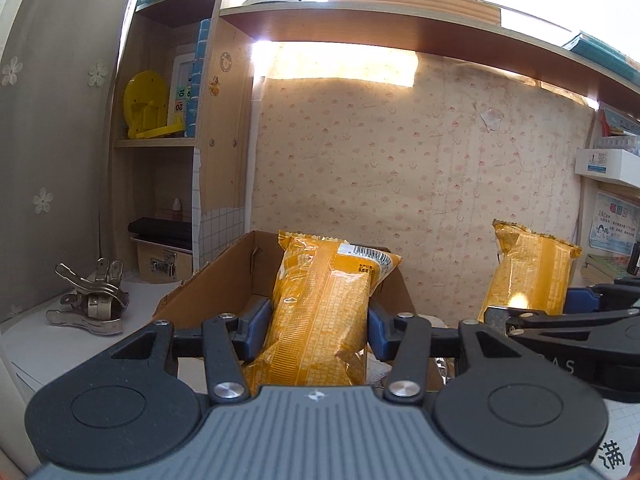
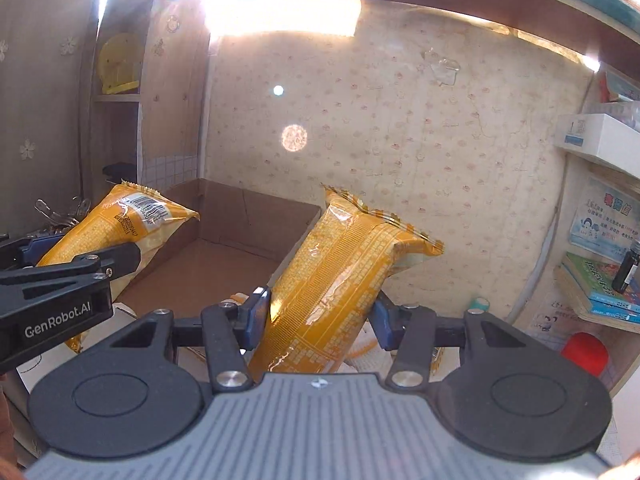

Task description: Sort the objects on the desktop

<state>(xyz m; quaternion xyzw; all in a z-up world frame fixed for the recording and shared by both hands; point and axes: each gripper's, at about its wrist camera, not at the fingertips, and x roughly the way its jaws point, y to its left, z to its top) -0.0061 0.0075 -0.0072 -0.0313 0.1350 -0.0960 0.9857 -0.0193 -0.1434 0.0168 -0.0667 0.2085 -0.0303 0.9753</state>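
My left gripper (image 1: 316,330) is shut on a yellow snack packet (image 1: 320,312), its blue pads pressing both sides. The packet stands upright in front of an open cardboard box (image 1: 224,280). My right gripper (image 2: 322,316) is shut on a second yellow snack packet (image 2: 340,280), tilted to the right, just right of the same cardboard box (image 2: 216,248). The right-hand packet (image 1: 528,276) also shows at the right of the left wrist view, and the left-hand packet (image 2: 120,236) at the left of the right wrist view, above the box's near left corner. The box looks empty inside.
Metal clips (image 1: 92,300) lie on the white desk left of the box. A shelf unit holds a yellow toy (image 1: 146,104) and a black case (image 1: 164,228). At the right stand books (image 2: 600,284), a dark bottle (image 2: 628,268) and a red cap (image 2: 584,352). A papered wall closes the back.
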